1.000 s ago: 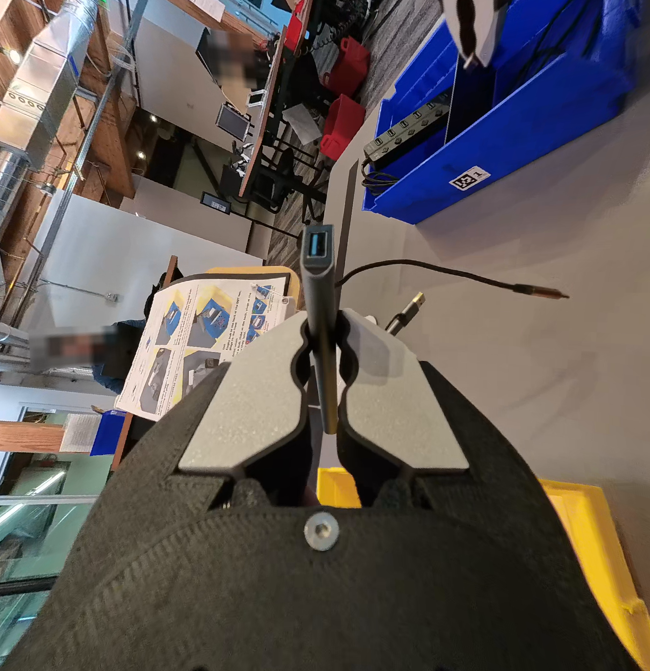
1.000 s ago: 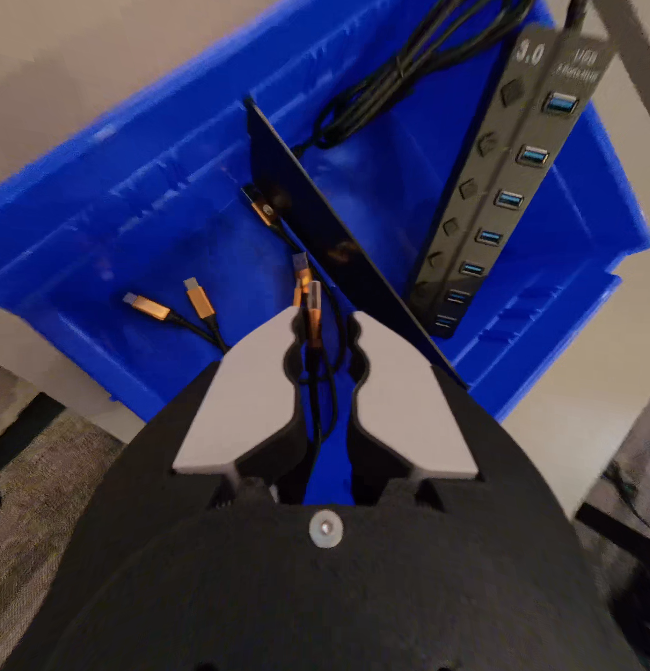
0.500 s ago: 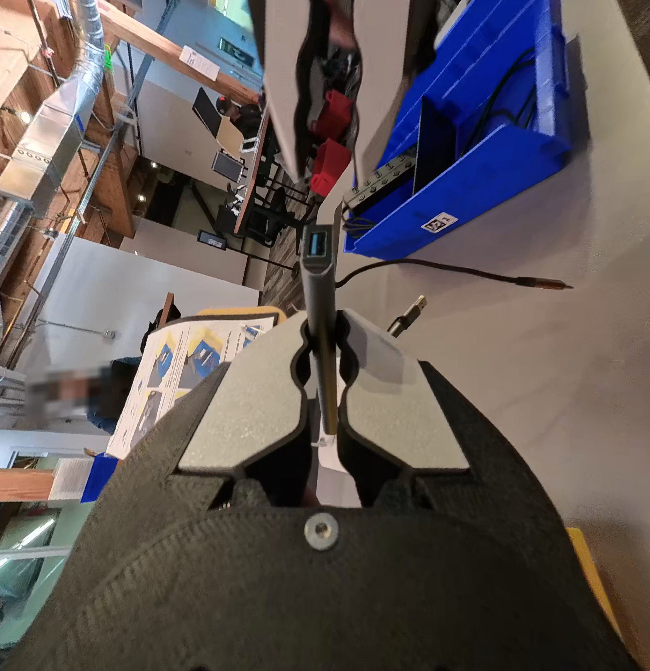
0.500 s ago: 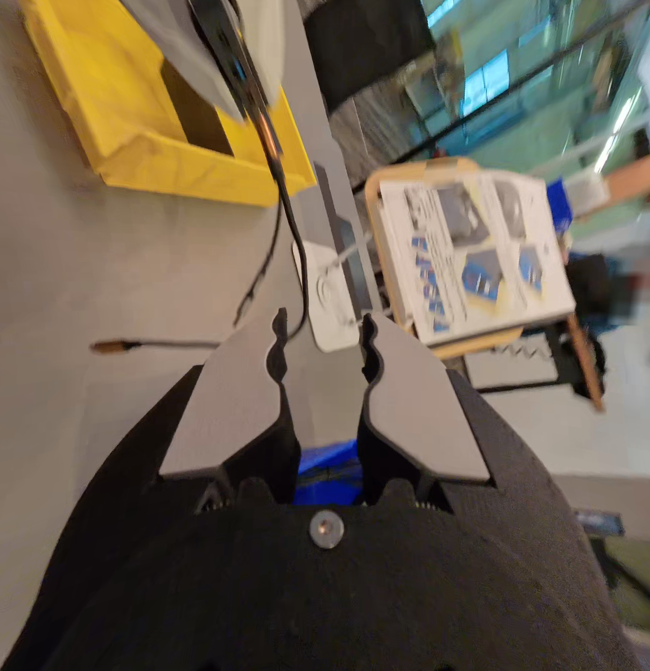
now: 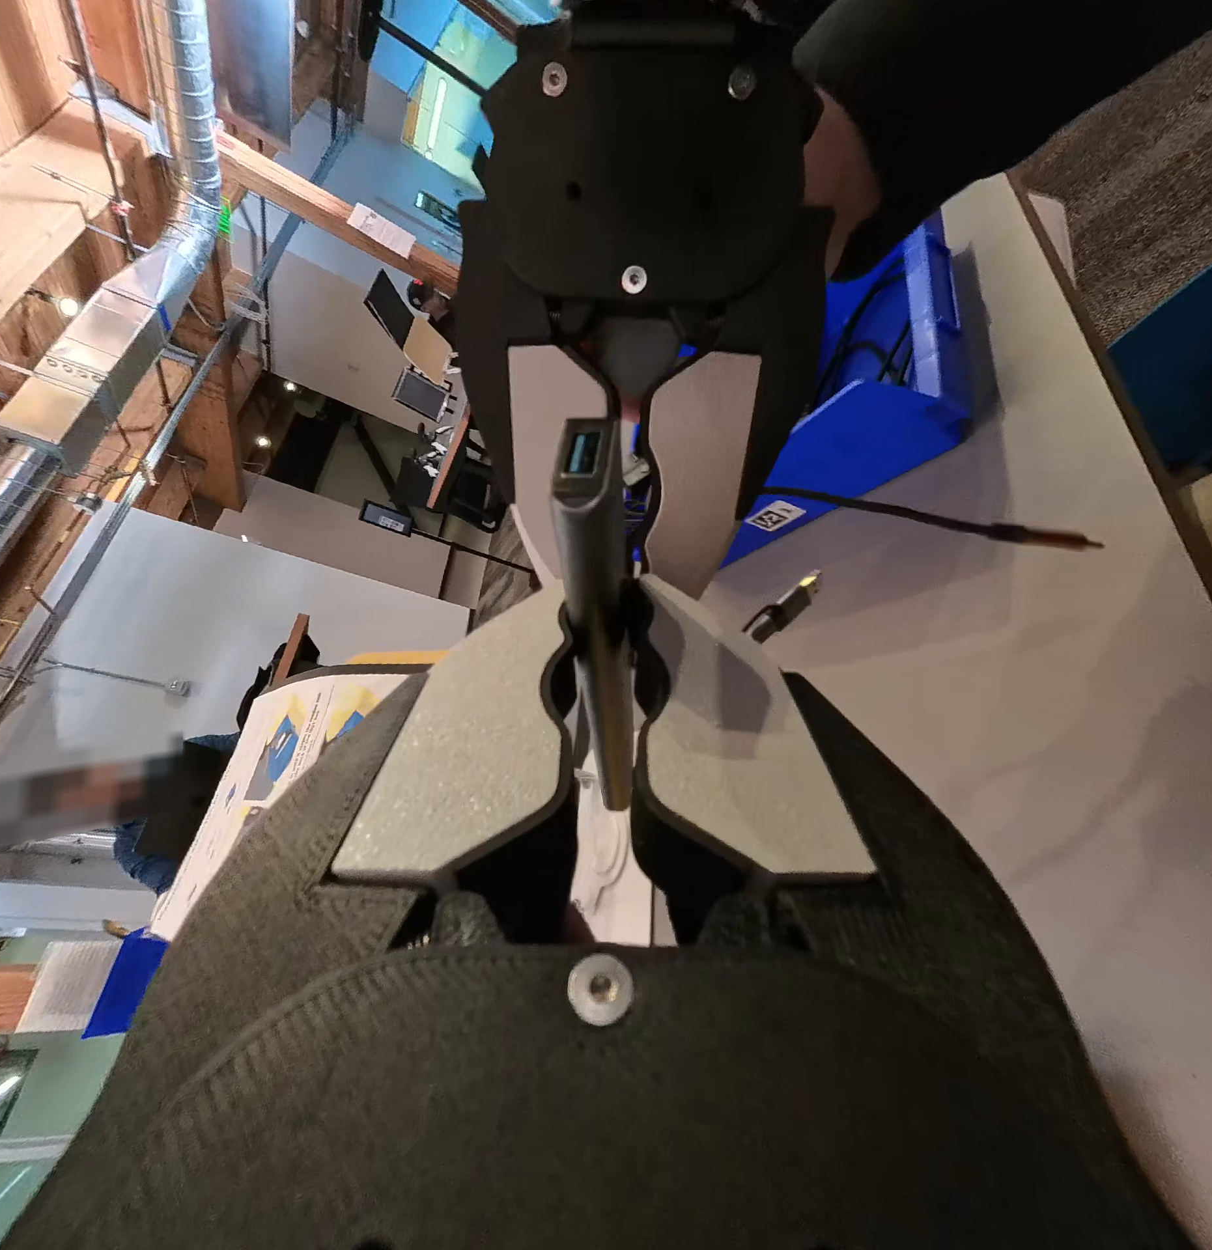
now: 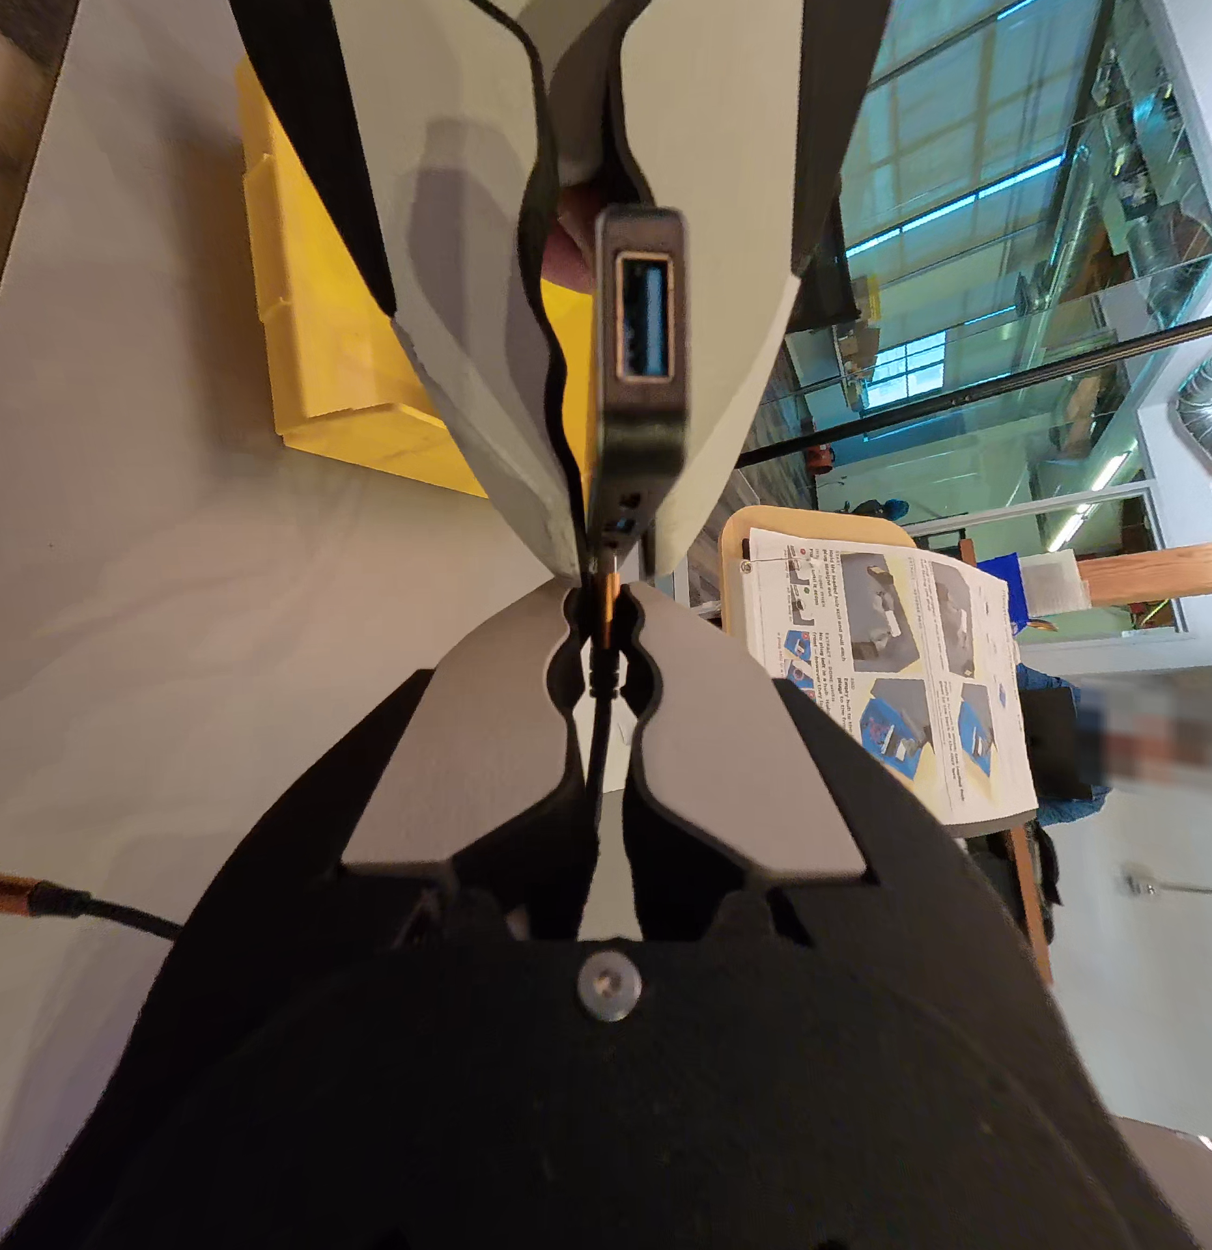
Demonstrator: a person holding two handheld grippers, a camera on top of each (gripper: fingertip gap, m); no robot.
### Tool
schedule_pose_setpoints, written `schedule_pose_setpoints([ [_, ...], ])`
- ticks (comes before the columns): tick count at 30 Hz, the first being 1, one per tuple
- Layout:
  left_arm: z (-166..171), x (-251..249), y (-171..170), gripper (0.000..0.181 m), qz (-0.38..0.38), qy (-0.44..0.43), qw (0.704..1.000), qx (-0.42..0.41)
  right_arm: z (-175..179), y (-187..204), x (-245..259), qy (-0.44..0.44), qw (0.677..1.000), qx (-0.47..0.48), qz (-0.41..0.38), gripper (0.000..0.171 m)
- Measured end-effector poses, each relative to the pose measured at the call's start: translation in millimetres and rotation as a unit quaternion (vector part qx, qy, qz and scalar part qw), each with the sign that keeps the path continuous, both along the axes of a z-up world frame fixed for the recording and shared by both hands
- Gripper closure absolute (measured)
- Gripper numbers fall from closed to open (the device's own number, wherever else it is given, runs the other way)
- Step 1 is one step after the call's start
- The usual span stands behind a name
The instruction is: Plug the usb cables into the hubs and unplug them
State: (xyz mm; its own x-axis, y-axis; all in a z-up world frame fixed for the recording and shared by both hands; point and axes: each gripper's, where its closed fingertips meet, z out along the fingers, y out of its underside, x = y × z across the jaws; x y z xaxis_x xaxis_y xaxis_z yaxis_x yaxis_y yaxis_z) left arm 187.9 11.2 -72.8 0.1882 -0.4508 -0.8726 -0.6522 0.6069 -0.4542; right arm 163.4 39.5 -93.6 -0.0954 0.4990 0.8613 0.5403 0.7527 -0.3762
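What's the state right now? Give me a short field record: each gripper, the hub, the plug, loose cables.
left gripper: shut on the slim grey hub
right gripper: shut on an orange-tipped cable plug
plug vs hub: plug tip at the hub's side ports; seating cannot be told
hub end port: empty
loose cables: two on the table, near the blue bin

hub (image 5: pixel 589 588): dark grey body, blue inside its end port
left gripper (image 5: pixel 599 612): light grey speckled fingers, black woven-textured body
right gripper (image 6: pixel 606 598): pale grey fingers, black body with 1 silver screw
cable plug (image 6: pixel 608 602): copper-orange sleeve, black cord
loose cable (image 5: pixel 928 517): black, with copper-brown tip
2nd plug (image 5: pixel 789 602): black with a silver-gold end
bin (image 5: pixel 880 433): bright blue, white tag with black square pattern
tray (image 6: pixel 332 352): yellow
table (image 5: pixel 995 778): plain light grey
sheet (image 6: pixel 887 669): white, with blue, yellow and grey pictures
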Motion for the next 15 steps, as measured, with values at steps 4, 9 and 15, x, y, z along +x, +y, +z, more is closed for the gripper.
schedule_pose_setpoints([
  [4,4.9,-6.3,9.9,0.152,0.02,-0.018,1.0,-0.006,3.8,-2.6,5.9,0.009,1.0,-0.016,0.004,0.165],
  [9,-6.8,-7.5,14.6,0.162,0.033,0.012,0.999,-0.006,2.9,-3.6,9.2,0.01,1.0,-0.019,0.001,0.165],
  [15,-11.5,-4.9,11.2,0.171,0.027,0.025,0.999,-0.017,3.5,-6.6,12.3,-0.009,1.0,-0.004,-0.004,0.165],
])
